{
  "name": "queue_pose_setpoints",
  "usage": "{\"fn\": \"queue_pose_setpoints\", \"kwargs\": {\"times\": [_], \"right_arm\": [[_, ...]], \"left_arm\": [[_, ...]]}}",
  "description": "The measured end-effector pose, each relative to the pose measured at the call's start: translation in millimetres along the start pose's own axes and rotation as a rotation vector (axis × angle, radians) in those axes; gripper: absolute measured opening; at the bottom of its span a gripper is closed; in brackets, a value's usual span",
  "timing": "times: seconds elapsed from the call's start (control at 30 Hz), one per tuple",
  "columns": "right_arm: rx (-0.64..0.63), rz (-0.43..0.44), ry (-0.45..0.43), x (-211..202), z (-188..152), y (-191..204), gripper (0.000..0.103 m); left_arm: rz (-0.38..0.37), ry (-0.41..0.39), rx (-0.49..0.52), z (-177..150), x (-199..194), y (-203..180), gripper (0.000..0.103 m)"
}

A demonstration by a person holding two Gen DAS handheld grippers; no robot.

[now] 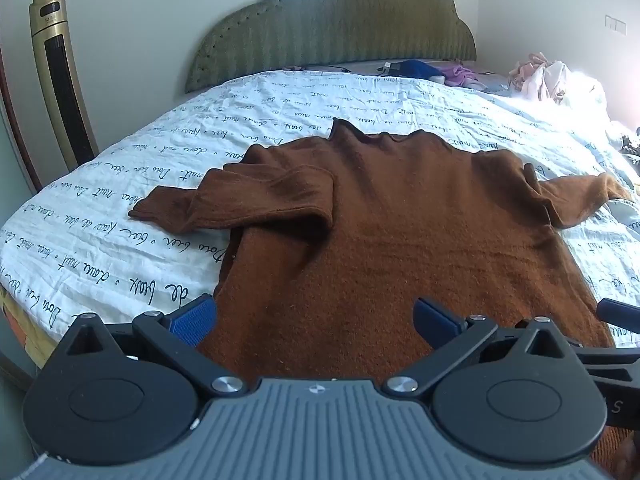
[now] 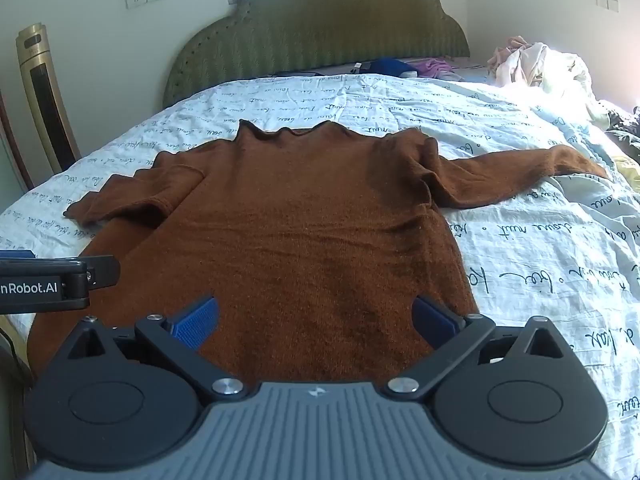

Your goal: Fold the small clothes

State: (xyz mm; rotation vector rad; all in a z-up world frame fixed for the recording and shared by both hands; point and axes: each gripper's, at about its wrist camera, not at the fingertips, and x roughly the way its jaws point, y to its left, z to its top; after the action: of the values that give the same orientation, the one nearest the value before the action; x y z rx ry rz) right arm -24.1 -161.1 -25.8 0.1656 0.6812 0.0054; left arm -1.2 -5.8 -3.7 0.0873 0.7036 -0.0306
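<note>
A small brown knit sweater [image 1: 400,232] lies flat on the bed, collar away from me, and shows in the right wrist view [image 2: 304,232] too. Its left sleeve [image 1: 248,200] is folded over the chest. Its right sleeve [image 2: 516,172] lies spread out to the side. My left gripper [image 1: 316,320] is open and empty above the sweater's lower left hem. My right gripper [image 2: 316,320] is open and empty above the lower right hem. The left gripper's body [image 2: 48,284] shows at the left edge of the right wrist view.
The bed has a white quilt with black script [image 1: 120,216] and a green headboard [image 1: 332,28]. A pile of pale clothes [image 2: 536,64] lies at the far right, with blue and purple items [image 1: 432,70] near the headboard. A gold tower fan [image 1: 60,80] stands left.
</note>
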Motion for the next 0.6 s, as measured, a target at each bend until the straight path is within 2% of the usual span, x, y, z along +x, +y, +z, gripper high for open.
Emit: {"fn": "queue_pose_setpoints", "kwargs": {"times": [0.6], "right_arm": [[-0.005, -0.022, 0.005, -0.5, 0.9, 0.2, 0.103]], "left_arm": [[-0.026, 0.028, 0.001, -2.0, 2.5, -2.4, 0.103]]}}
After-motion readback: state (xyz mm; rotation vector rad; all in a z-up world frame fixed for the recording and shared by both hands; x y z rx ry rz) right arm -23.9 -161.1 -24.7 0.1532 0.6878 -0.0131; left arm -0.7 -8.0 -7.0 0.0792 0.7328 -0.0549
